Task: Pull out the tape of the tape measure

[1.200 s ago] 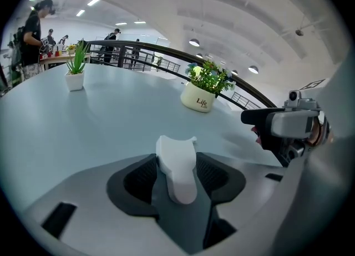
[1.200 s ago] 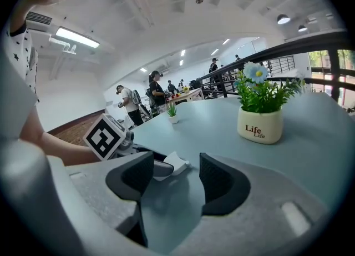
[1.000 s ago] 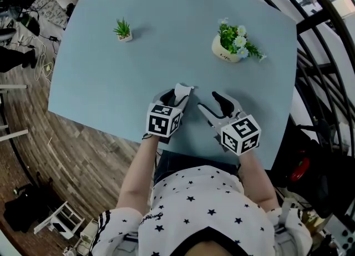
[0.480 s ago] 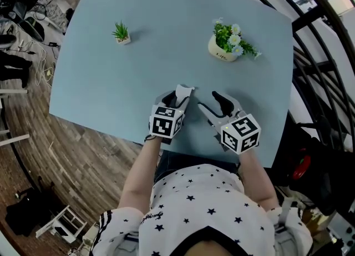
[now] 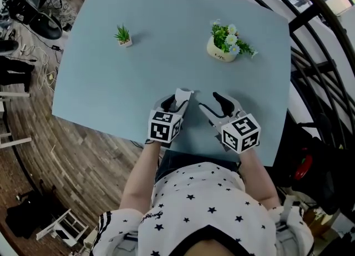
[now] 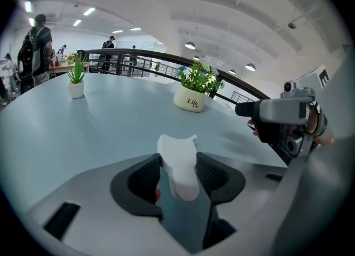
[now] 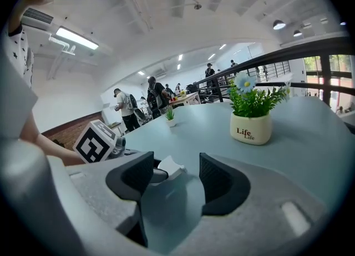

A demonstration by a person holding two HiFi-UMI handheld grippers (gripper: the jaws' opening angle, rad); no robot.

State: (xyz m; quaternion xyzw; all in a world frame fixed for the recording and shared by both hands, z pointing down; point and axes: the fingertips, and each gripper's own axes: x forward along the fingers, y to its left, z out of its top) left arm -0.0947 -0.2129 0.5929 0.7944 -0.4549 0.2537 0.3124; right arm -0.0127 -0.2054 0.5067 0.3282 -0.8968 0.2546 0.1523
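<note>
White tape measure (image 5: 182, 92) clamped in left gripper (image 5: 175, 101) at near edge of table (image 5: 138, 55) (right gripper (image 5: 214, 103) gapes empty), room ahead.

Counter (image 5: 166, 38): 1.
Potted plants: 2. One small green plant (image 5: 123, 34) at upper left of the head view, one flowering plant (image 5: 224, 44) in a cream pot at upper right.
Tape measure (image 5: 183, 93): 1, white.
Grippers: 2, left gripper (image 5: 176, 98) and right gripper (image 5: 208, 100).
Fingers (image 6: 144, 180): 4, two per gripper.
Marker cubes (image 5: 163, 126): 2.
Background persons: perhaps five, too small to count surely.
</note>
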